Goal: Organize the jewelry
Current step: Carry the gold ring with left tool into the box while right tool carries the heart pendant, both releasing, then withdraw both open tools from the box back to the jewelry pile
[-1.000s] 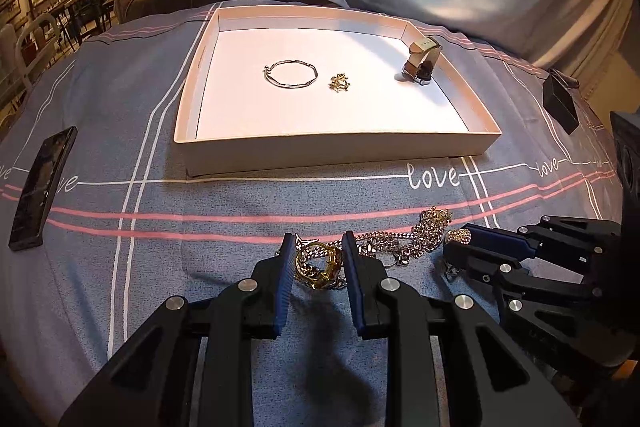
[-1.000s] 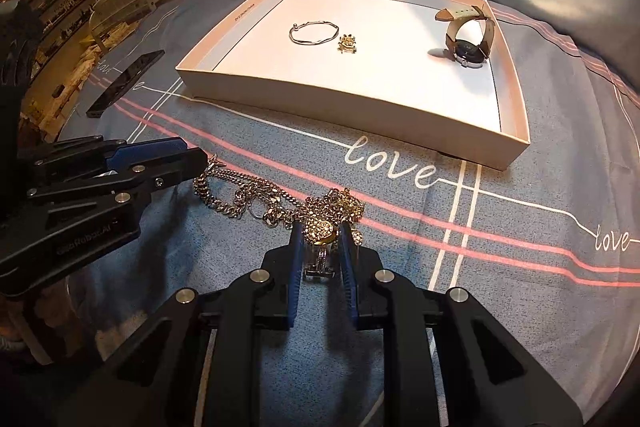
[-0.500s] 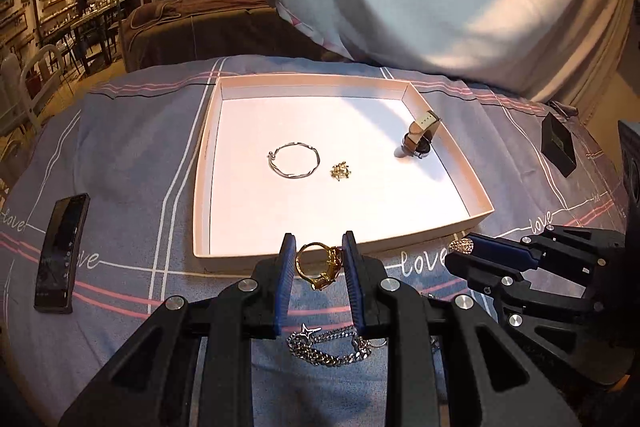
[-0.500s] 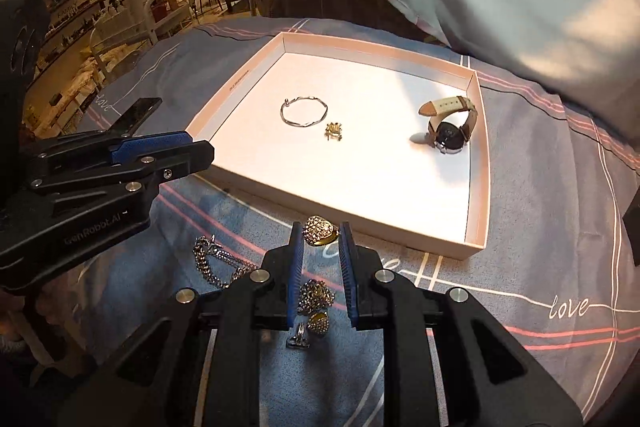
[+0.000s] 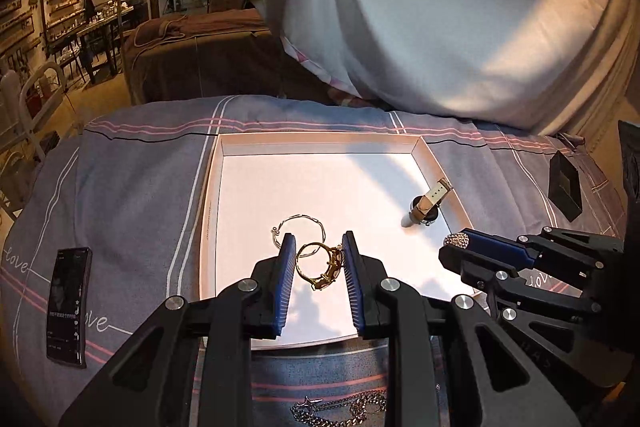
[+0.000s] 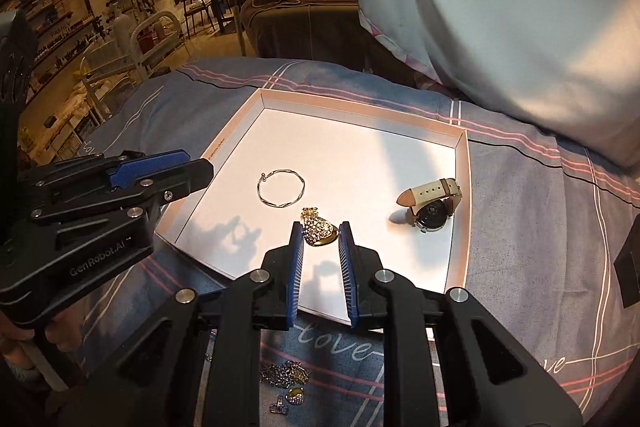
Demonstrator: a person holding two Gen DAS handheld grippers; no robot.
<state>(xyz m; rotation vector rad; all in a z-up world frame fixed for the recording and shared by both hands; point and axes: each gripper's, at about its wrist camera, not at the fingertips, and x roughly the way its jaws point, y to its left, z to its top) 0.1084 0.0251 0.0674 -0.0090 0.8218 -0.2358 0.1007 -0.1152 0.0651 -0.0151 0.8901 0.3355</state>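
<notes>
Above the tray (image 5: 208, 211), both grippers are holding jewelry clear of its white floor. Between the blue pads of the left gripper (image 5: 317, 247), a gold ring (image 5: 320, 265) is being pinched, the jaws narrow around it. From the right wrist view, the right gripper (image 6: 319, 233) is clamping a stone-set gold pendant (image 6: 320, 231) at its fingertips, jaws likewise narrow. Inside the tray, a silver bangle (image 6: 281, 187) is lying near the middle, and a watch (image 6: 434, 205) with a pale strap is sitting close to the right wall. On the grey bedspread (image 5: 132, 187) in front of the tray, a heap of chains (image 5: 340, 409) is resting below the grippers. A phone (image 5: 67, 307) is lying on the spread to the tray's left, well apart from it.
</notes>
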